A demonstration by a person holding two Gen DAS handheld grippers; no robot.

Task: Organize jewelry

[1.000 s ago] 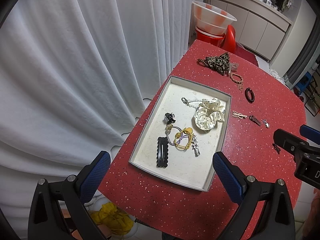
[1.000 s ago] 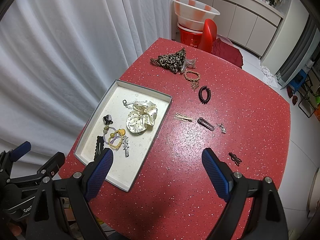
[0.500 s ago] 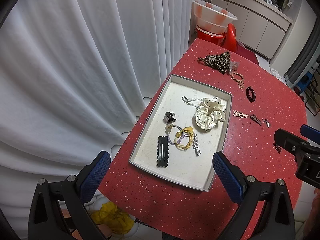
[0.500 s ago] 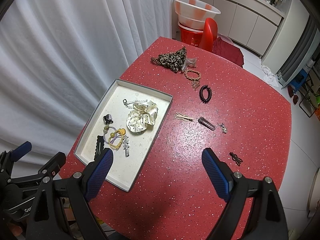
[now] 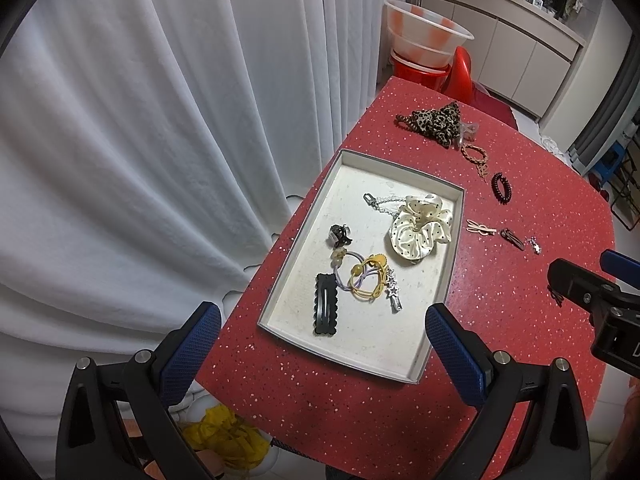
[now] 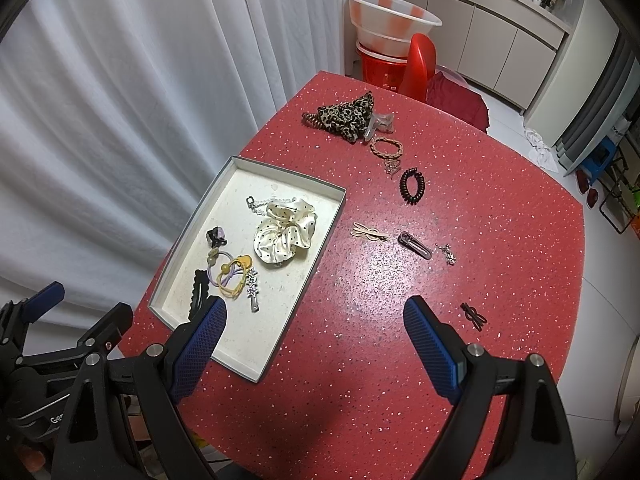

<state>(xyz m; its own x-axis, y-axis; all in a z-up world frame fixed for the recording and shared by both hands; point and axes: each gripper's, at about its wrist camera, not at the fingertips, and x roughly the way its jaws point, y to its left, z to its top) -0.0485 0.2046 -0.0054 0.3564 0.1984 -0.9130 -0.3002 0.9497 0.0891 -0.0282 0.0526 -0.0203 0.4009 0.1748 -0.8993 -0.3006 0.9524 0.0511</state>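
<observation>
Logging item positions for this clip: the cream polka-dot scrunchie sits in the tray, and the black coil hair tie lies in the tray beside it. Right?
Not quite. The cream polka-dot scrunchie is in the tray, but the black coil hair tie lies outside it on the red table, as the right wrist view shows.

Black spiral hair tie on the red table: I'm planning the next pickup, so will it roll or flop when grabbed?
The black spiral hair tie lies flat, so rolling seems unlikely. Its coiled loop probably squashes and springs. It looks light, so likely slides if nudged.
</observation>
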